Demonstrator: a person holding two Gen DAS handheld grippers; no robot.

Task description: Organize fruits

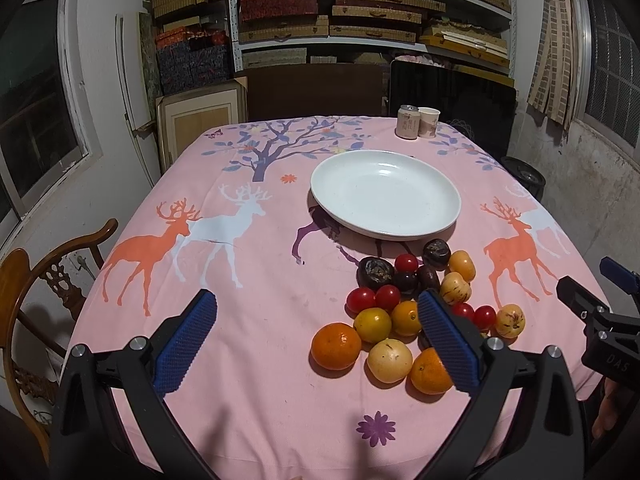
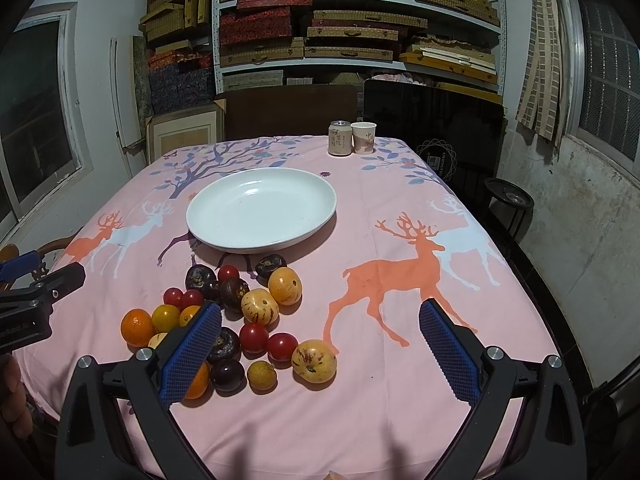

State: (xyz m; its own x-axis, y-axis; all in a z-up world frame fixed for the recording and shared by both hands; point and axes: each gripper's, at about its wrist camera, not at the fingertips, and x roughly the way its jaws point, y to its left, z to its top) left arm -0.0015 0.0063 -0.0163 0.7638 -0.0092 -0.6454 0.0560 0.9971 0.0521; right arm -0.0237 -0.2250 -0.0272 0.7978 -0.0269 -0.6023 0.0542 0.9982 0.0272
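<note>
- Left gripper (image 1: 318,334) & right gripper (image 2: 320,342): both spread wide, nothing held, hovering near table edge over the fruit pile (image 2: 240,312).
- Pile sits loose on the tablecloth (image 2: 400,360), just in front of the empty white plate (image 2: 262,208).
- Risk: round fruits could be nudged & rolled off the edge; cherry tomatoes (image 2: 254,337) could be crushed if squeezed hard.
- Writing: can (image 2: 340,139) & paper cup (image 2: 363,138) carry characters, not legible; "DAS" is seen on the right gripper's body in the left view.

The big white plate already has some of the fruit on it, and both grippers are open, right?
Not quite. The white plate is empty; the fruit pile lies on the tablecloth in front of it, as the right wrist view shows. The left gripper and right gripper are indeed open.
</note>
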